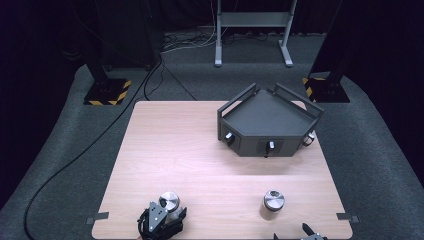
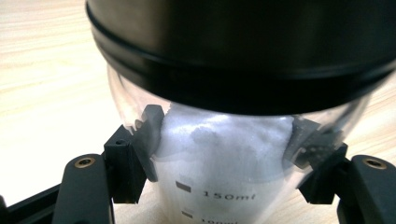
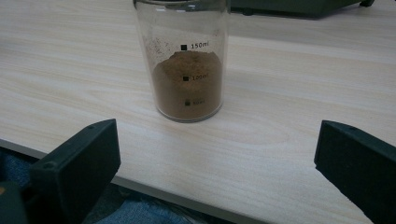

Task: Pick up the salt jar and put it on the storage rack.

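Gripping a round glass jar (image 2: 224,154) of white powder.

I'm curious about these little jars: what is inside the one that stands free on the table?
The free-standing jar holds brown powder, heaped just above its middle printed mark. Its metal lid covers the top, so the powder's surface from above stays hidden.

The lid (image 2: 243,42) above the fingers (image 2: 149,135) runs off the top edge. Ahead of the right gripper (image 1: 300,234), itself cut by the bottom edge, the brown-powder jar (image 3: 187,65) loses its top. The lowest printed mark beneath the left fingers is clipped, unreadable.
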`<state>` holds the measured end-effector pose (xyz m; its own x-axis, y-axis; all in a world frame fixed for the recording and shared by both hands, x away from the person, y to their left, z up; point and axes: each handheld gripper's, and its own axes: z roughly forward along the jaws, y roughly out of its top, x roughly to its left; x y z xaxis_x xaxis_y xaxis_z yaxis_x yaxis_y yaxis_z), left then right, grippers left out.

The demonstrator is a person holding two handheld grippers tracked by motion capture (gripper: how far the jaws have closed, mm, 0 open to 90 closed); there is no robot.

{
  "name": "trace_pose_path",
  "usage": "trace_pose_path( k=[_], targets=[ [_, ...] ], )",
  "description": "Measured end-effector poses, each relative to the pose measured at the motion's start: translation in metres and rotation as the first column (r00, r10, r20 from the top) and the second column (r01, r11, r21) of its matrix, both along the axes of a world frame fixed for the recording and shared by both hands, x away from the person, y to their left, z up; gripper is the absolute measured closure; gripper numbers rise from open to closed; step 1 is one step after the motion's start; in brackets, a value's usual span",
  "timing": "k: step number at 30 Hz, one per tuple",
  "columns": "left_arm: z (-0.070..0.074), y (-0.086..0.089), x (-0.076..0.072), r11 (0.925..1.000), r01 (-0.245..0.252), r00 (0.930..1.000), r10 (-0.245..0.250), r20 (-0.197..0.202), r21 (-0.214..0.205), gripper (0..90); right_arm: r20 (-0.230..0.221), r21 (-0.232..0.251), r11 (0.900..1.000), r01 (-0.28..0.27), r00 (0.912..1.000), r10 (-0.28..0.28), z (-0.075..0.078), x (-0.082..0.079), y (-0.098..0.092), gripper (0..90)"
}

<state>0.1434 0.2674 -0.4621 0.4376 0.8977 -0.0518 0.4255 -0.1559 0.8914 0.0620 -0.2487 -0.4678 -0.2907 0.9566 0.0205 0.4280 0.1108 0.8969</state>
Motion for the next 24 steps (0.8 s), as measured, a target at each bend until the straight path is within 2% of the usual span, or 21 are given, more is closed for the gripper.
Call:
trace_pose_path(
  k=[24],
  targets=[
    [0.027, -0.01, 0.012, 0.9959, 0.089, 0.9954, -0.09, 0.034, 0.012, 31.7, -0.007, -0.013, 0.9999, 0.006, 1.0, -0.006, 0.002, 0.001, 0.003, 0.0]
  ],
)
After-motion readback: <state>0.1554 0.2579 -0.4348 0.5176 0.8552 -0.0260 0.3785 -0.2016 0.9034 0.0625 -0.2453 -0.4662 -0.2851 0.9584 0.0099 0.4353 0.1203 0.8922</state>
